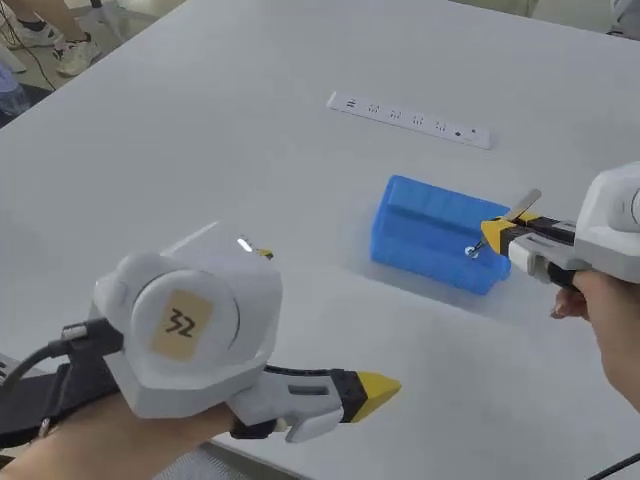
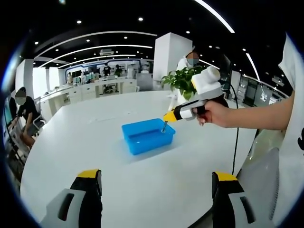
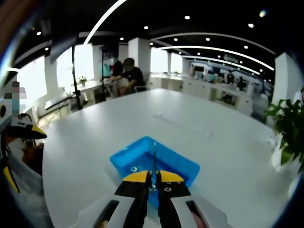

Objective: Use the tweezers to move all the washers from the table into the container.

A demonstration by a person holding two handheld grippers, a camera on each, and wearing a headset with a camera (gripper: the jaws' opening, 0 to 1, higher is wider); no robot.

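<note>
White bench (image 1: pixel 200 120) runs under everything you've got. The blue container (image 1: pixel 425 225) sits on it open side up, at approx 3 o'clock from the middle of your head view. Inside, in the right gripper view, one small pale ring (image 3: pixel 134 168) lies on the floor near the container's 9 o'clock wall. It looks like a washer, but it's too small to be sure. Rest of the floor reads plain blue.

A white power strip (image 1: pixel 410 118) lies flat on the bench at approx 12 o'clock from the container, well apart from it.

Your left tongs (image 2: pixel 156 175) are spread wide w/ nothing between them, low over the bench at approx 7 o'clock from the container and well clear of it. Your right tongs (image 3: pixel 153 178) are pinched narrow on the tweezers (image 3: pixel 154 159), coming in from the container's 3 o'clock side.

Tweezer tips point down into the container, just inside its 3 to 4 o'clock edge. In the head view a tiny washer (image 1: pixel 471 251) shows at the tips. Can't tell if it's gripped or resting.
</note>
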